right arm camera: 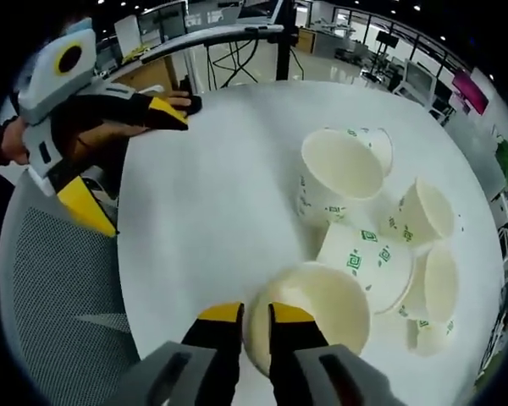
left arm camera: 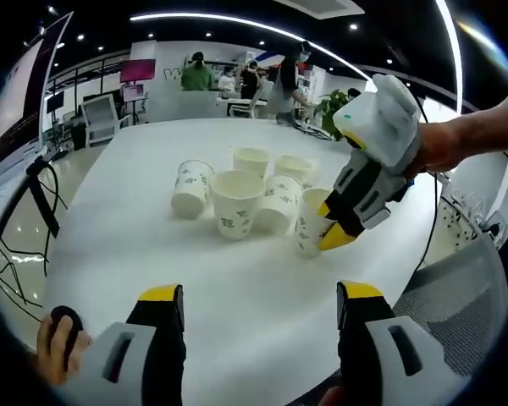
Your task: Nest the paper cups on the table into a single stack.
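Left gripper view looks across a round white table (left arm camera: 152,254) at a loose cluster of paper cups (left arm camera: 245,194) near its middle: one cup lies on its side at the left of the group (left arm camera: 191,188), an upright cup (left arm camera: 236,203) stands in front, and others crowd behind and to the right, some tipped over. The left gripper (left arm camera: 258,304) hovers low over the near edge of the table, its yellow-tipped jaws spread wide with nothing between them. The right gripper (left arm camera: 332,224) comes in from the right, held by a person's hand (left arm camera: 440,144), and its jaws pinch the rim of the rightmost cup (left arm camera: 309,227), which stands upright on the table. In the right gripper view the same grip shows from above: the two jaws sit close together, clamped on the near rim of that cup (right arm camera: 317,326), one jaw inside and one outside. Beyond it the other cups lie scattered (several touching each other), none nested yet. The left gripper (right arm camera: 127,161) appears at the upper left there, over the table's edge beside a mesh chair (right arm camera: 59,288).
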The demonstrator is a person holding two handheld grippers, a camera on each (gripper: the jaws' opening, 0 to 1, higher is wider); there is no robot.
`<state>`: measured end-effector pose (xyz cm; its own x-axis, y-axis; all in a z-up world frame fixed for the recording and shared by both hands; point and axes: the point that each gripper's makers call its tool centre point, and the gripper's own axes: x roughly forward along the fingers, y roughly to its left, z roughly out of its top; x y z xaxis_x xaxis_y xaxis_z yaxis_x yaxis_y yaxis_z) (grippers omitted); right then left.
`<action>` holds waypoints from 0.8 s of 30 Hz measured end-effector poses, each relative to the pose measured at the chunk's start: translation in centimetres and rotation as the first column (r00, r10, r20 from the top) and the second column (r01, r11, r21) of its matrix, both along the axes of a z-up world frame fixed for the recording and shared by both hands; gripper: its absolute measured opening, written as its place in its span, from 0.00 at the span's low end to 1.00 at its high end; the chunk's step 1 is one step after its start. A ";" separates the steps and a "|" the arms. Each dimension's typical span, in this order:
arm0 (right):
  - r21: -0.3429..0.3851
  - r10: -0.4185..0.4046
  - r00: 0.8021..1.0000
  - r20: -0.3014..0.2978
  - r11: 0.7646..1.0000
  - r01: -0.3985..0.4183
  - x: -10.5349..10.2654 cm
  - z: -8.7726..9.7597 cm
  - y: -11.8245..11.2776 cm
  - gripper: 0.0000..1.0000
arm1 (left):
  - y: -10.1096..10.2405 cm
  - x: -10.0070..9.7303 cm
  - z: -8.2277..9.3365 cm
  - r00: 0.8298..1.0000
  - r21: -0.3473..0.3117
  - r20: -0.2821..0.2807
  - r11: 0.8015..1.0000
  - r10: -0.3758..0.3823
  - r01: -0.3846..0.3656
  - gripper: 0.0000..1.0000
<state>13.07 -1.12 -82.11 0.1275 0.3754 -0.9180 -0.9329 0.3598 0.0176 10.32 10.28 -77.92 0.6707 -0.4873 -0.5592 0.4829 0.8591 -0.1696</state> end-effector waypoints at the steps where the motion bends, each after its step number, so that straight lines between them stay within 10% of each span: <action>1: 0.003 -0.001 1.000 -0.001 1.000 0.001 0.0 0.1 0.0 0.11 | 0.0 0.0 0.0 1.000 0.000 0.000 1.000 0.000 0.000 0.73; 24: 0.081 -0.003 1.000 0.006 0.997 0.003 -0.4 3.1 0.0 0.42 | -0.4 -0.2 0.1 1.000 0.002 0.004 1.000 -0.015 0.015 0.73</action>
